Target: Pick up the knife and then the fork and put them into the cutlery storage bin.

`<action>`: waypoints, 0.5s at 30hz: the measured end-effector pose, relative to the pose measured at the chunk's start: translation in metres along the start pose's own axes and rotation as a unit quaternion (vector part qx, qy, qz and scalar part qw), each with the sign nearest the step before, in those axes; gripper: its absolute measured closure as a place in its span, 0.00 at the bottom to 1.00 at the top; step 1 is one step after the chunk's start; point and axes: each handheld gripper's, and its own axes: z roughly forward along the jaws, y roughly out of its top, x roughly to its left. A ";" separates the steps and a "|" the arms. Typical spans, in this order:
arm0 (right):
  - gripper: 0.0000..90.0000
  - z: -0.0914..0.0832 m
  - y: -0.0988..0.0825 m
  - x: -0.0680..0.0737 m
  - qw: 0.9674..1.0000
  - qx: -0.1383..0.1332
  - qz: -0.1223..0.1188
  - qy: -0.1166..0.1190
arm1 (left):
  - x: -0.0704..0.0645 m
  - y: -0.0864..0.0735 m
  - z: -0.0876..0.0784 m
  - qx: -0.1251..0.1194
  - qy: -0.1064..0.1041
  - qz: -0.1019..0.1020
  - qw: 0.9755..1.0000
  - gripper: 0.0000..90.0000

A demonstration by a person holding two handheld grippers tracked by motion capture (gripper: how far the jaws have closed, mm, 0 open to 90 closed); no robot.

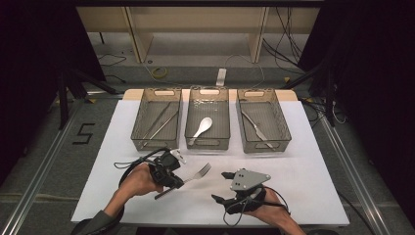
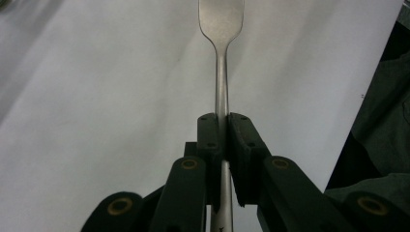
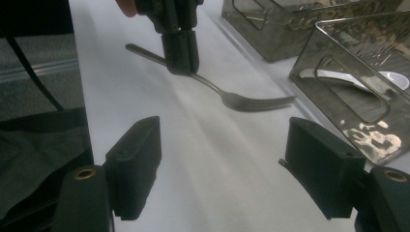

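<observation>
Two jaw sets: one clamped on cutlery, one standing apart with nothing between.
Left gripper (image 2: 221, 145): its jaws are pressed together on the handle of the fork (image 2: 221, 72), the pads meeting the metal from both sides; in the right gripper view the same gripper (image 3: 180, 60) comes down from above and pinches the handle partway along.
Fork: in the high view the fork (image 1: 198, 173) lies slantwise in the grip, tines pointing up and to the right toward the middle basket, handle end trailing down-left past the gripper. In the right gripper view its tines (image 3: 263, 102) appear to hang just above the white surface; the handle end sticks out behind the pads.
Right gripper (image 3: 232, 174): jaws wide apart and empty, aimed at the fork from a little way off. In the high view it (image 1: 221, 186) sits to the right of the fork, near but not touching, with its grey three-cornered plate on top.
Hands: the left hand (image 1: 139, 180) wraps the left gripper; the right hand (image 1: 266, 211) holds the other near the table's near edge.
Table (image 1: 303, 166): covered with a white sheet.
Left basket (image 1: 157, 117): holds tongs (image 1: 159, 125).
Middle basket (image 1: 208, 117): holds a white spoon (image 1: 201, 128).
Right basket (image 1: 263, 120): holds a knife (image 1: 257, 129).
Basket row: side by side at the far part of the sheet, well apart from both grippers.
</observation>
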 end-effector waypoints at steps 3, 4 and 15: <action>0.33 0.004 0.002 0.001 1.000 0.004 -0.010 0.000 | -0.004 0.005 0.001 0.004 -0.001 0.009 1.000 0.93; 0.33 0.005 0.003 0.001 1.000 0.005 -0.013 -0.001 | -0.005 0.007 0.002 0.004 -0.001 0.011 1.000 0.92; 0.37 0.019 0.005 0.002 0.998 0.029 -0.046 -0.015 | -0.013 0.027 0.010 0.027 -0.010 0.029 0.999 0.93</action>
